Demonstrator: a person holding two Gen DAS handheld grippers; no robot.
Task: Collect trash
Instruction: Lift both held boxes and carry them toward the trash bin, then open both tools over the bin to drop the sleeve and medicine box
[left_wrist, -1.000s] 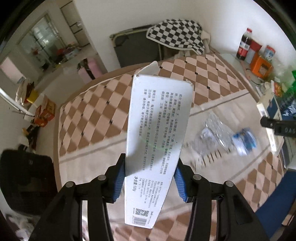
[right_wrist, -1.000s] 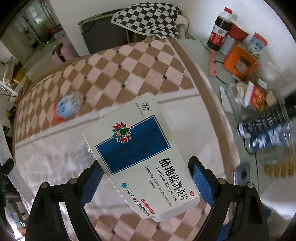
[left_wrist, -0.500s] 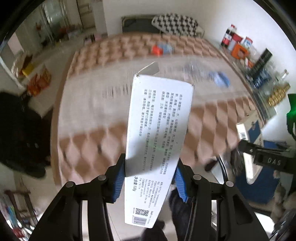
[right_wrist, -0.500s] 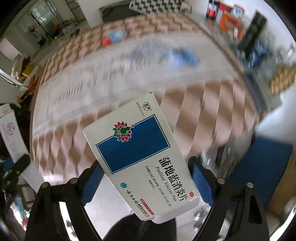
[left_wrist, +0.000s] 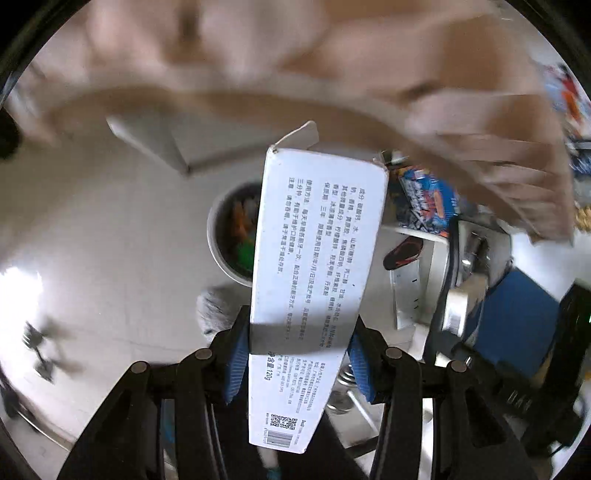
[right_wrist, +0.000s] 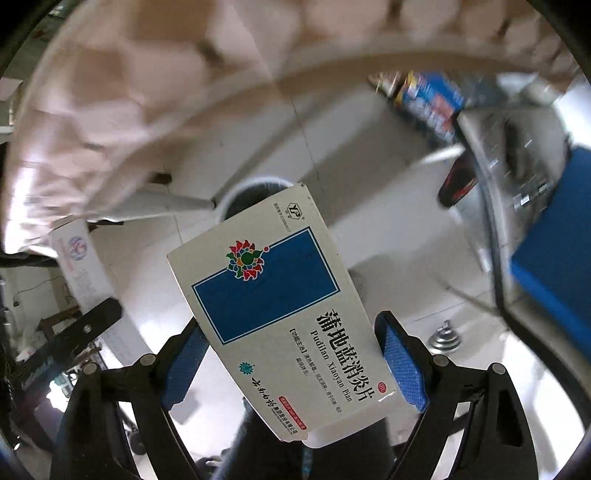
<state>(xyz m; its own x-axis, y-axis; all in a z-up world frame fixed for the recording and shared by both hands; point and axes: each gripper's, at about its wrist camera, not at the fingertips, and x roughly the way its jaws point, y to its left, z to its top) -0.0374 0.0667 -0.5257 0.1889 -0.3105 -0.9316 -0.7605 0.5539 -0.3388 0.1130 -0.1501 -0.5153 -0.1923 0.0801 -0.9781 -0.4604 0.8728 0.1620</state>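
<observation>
My left gripper (left_wrist: 297, 354) is shut on a long white carton (left_wrist: 317, 258) printed with black text, held above a round white trash bin (left_wrist: 225, 236) on the floor that holds coloured rubbish. My right gripper (right_wrist: 291, 354) is shut on a white medicine box with a blue panel (right_wrist: 273, 295), held over the same bin (right_wrist: 255, 188), whose rim shows just behind the box. The left gripper (right_wrist: 85, 328) with its carton (right_wrist: 81, 266) also shows at the left of the right wrist view.
The table edge with its checkered cloth (left_wrist: 480, 129) hangs blurred above. A blue patterned package (left_wrist: 428, 199), a red-black slipper (left_wrist: 402, 253), a metal chair frame (left_wrist: 458, 280) and a blue seat (left_wrist: 517, 321) stand to the right on the white tiled floor (left_wrist: 110, 240).
Both grippers have swung from over the table down below its edge to the floor, each still holding its box. The trash bin has come into view under them.
</observation>
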